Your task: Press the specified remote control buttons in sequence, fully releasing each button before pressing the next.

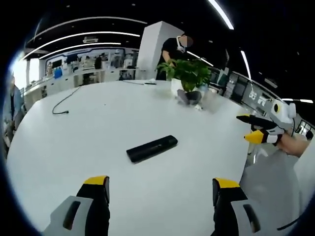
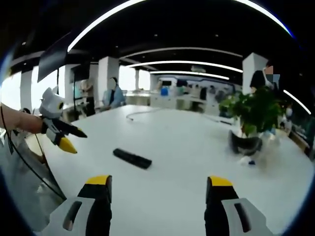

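Note:
A slim black remote control lies flat on the white table, a little ahead of my left gripper, which is open with nothing between its yellow-tipped jaws. The right gripper comes in from the right edge, held by a hand off the table's side, jaws apart. In the right gripper view the remote lies left of centre on the table, ahead of my open right gripper. The left gripper reaches in from the left, held by a hand, its jaws spread.
A potted green plant stands at the table's far side, also seen as the plant at right. A thin black cable trails across the far left. People stand behind the table. The table's edge curves close on the right.

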`<state>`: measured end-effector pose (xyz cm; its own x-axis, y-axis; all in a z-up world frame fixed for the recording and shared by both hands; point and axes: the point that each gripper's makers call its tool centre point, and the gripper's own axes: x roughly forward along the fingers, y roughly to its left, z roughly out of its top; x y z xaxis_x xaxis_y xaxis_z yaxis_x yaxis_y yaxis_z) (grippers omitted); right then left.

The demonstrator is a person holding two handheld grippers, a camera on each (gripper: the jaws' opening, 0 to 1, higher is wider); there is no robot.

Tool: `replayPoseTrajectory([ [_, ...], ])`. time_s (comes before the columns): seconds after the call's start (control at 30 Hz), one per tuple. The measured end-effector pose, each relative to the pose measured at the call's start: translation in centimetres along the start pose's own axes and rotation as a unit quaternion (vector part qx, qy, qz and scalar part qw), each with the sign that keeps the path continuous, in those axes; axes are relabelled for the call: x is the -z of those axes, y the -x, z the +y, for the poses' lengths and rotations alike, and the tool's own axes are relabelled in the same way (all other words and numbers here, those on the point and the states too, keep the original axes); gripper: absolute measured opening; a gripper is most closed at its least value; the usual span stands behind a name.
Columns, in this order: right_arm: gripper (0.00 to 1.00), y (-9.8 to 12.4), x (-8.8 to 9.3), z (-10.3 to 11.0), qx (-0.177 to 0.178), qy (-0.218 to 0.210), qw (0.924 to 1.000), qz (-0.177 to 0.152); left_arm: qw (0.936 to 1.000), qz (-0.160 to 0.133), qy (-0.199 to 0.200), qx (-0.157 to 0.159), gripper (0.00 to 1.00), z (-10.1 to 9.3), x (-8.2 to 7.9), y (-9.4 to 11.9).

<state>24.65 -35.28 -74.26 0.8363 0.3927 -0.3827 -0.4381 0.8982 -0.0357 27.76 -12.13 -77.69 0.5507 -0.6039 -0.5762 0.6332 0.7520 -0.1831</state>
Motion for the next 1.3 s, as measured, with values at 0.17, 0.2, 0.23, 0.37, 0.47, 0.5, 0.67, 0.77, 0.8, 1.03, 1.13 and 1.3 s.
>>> replayPoseTrajectory([
  [0.17,0.76,0.0,0.1,-0.1,0.001,-0.002,1.0000,0.001,0.9999,0.007,-0.006,0.004,0.90,0.3,-0.1,-0.6],
  [0.2,0.76,0.0,0.1,-0.1,0.001,-0.002,1.0000,0.001,0.9999,0.009,-0.009,0.004,0.90,0.3,-0.1,-0.7],
  [0.23,0.76,0.0,0.1,-0.1,0.001,-0.002,1.0000,0.002,0.9999,0.011,-0.012,0.004,0.90,0.3,-0.2,-0.8],
  [0.37,0.76,0.0,0.1,-0.1,0.002,-0.002,1.0000,0.002,0.9996,0.016,-0.022,0.006,0.90,0.6,-0.4,-1.1],
  [0.47,0.76,0.1,0.1,-0.2,0.003,-0.002,1.0000,0.003,0.9995,0.018,-0.025,0.009,0.90,0.6,-0.5,-1.4],
  [0.5,0.76,0.1,0.2,-0.2,0.004,-0.002,1.0000,0.004,0.9994,0.019,-0.027,0.010,0.90,0.6,-0.5,-1.4],
  [0.67,0.76,0.1,0.2,-0.3,0.006,-0.004,1.0000,0.004,0.9989,0.024,-0.036,0.015,0.89,0.5,-0.6,-1.9],
  [0.77,0.76,0.1,0.2,-0.3,0.006,-0.005,1.0000,0.004,0.9986,0.026,-0.042,0.020,0.89,0.5,-0.7,-2.2],
  [0.8,0.76,0.1,0.2,-0.3,0.006,-0.004,1.0000,0.004,0.9984,0.025,-0.044,0.025,0.89,0.3,-0.8,-2.3],
  [1.03,0.76,0.1,0.2,-0.4,0.006,-0.004,1.0000,0.004,0.9978,0.029,-0.050,0.031,0.89,0.4,-1.0,-2.7],
  [1.13,0.75,0.1,0.2,-0.5,0.008,-0.007,0.9999,0.003,0.9974,0.031,-0.055,0.035,0.89,0.5,-1.1,-3.0],
  [1.3,0.75,0.1,0.2,-0.5,0.008,-0.007,0.9999,0.004,0.9970,0.037,-0.055,0.041,0.90,0.7,-1.1,-3.6],
])
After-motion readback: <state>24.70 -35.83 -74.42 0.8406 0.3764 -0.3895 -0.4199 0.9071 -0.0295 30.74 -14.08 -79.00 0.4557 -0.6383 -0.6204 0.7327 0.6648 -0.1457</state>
